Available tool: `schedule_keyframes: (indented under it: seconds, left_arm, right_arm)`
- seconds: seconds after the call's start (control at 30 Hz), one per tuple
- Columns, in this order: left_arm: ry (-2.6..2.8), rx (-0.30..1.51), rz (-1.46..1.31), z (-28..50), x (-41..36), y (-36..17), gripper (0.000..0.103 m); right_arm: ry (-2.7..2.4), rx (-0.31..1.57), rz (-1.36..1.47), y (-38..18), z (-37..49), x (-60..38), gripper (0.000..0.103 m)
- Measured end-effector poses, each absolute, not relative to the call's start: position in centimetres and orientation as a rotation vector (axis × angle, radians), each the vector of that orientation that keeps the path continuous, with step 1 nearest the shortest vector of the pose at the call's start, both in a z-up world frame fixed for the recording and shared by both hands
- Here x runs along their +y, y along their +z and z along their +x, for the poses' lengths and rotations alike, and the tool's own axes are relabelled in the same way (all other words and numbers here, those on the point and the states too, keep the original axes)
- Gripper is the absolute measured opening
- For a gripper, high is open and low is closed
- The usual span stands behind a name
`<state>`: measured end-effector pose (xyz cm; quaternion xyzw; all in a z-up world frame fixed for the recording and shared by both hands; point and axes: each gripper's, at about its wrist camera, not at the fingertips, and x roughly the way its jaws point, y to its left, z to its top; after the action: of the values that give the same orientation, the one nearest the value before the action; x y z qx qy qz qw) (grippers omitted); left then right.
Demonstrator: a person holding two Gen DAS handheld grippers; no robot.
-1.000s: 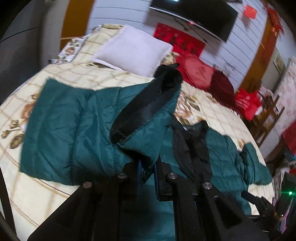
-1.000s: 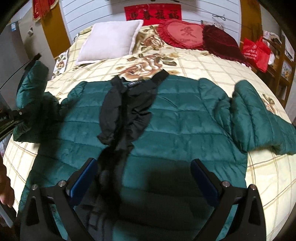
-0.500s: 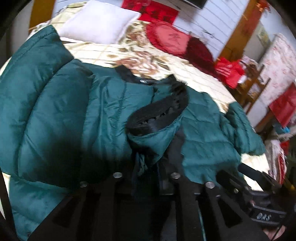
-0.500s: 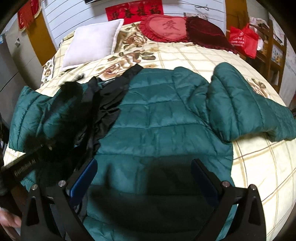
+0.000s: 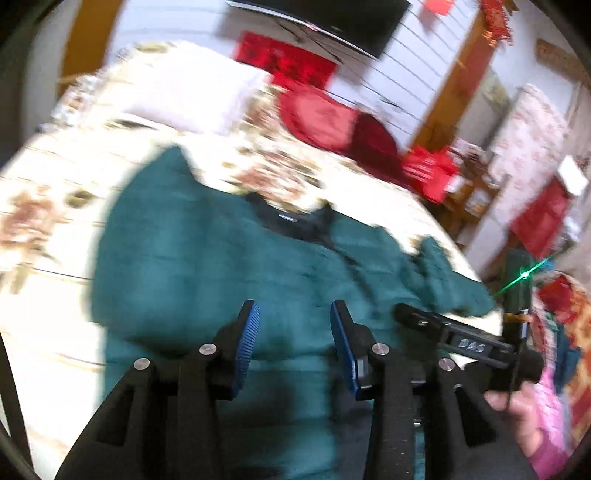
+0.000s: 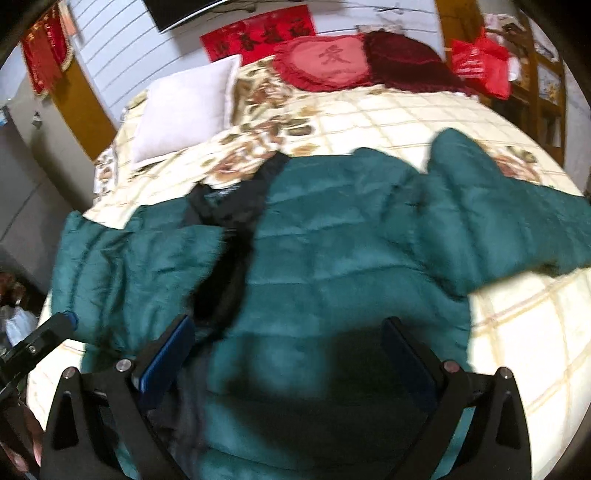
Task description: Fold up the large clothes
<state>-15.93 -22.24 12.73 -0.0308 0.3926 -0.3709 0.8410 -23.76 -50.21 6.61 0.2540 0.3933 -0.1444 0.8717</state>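
One green padded jacket (image 6: 332,258) is lying on one bed (image 6: 406,110) with a cream floral cover. The jacket is showing two sleeves: one folded across its front at the left (image 6: 122,266), and one stretching out to the right (image 6: 517,221). Three cushions are sitting at the head of the bed: one white pillow (image 6: 184,107), one heart-shaped red cushion (image 6: 325,62) and one dark red cushion (image 6: 410,59). One red plastic bag (image 6: 480,62) is resting beside the bed. One dark screen (image 5: 332,18) is hanging on the wall above one red banner (image 6: 255,33). Two grippers are showing, the left gripper (image 5: 293,345) and the right gripper (image 6: 288,365), each with two blue-padded fingers.
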Motion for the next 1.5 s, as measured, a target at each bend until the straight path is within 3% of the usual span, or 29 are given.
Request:
schedule_keyframes:
  seconds: [0.2,0.27,0.33,0.37,0.43,0.7,0.87,0.97,1.07,1.13,1.2,1.5]
  left_arm:
    - [-0.537,0.790,-0.053,-12.7,-16.6,11.4,0.044]
    - [-0.514,0.813,-0.074,-11.5,-15.8,10.3,0.044]
    - [-0.501,0.859,-0.085,-10.5,-15.5,8.9,0.045]
    - [-0.495,0.873,-0.086,-10.3,-15.4,8.4,0.045]
    - [-0.505,0.881,-0.103,-10.4,-15.1,8.0,0.045]
    - [-0.500,0.885,-0.126,-10.0,-15.2,7.8,0.045]
    - [-0.484,0.925,-0.110,-9.8,-15.9,6.5,0.045]
    - [-0.490,0.917,-0.097,-10.1,-16.7,6.8,0.045]
    - [-0.504,0.877,-0.085,-10.4,-17.5,8.1,0.045]
    - [-0.506,0.844,-0.063,-10.5,-18.3,8.9,0.045]
    - [-0.508,0.828,-0.034,-10.4,-19.4,9.3,0.045]
    - [-0.454,0.826,0.059,-8.0,-24.7,8.1,0.045]
  right_arm:
    - [-0.235,0.882,0.494,5.4,-18.6,-47.9,0.100]
    - [-0.194,0.897,0.503,4.5,-17.1,-47.4,0.082]
    - [-0.152,0.921,0.528,3.4,-16.1,-47.2,0.042]
    - [-0.138,0.918,0.535,3.3,-16.0,-47.1,0.038]
    - [-0.122,0.869,0.497,4.4,-16.4,-46.8,0.020]
    - [-0.321,0.670,0.346,10.5,-21.6,-51.5,0.018]
    - [-0.444,0.709,0.372,9.0,-22.0,-55.5,0.017]
    - [-0.464,0.832,0.392,5.3,-20.5,-56.8,0.018]
    - [-0.443,0.883,0.481,3.4,-20.4,-57.1,0.029]
    - [-0.465,0.852,0.487,4.1,-21.3,-57.0,0.052]
    - [-0.478,0.795,0.473,5.8,-22.1,-56.4,0.057]
    - [-0.190,0.808,0.354,8.2,-17.7,-49.8,0.057]
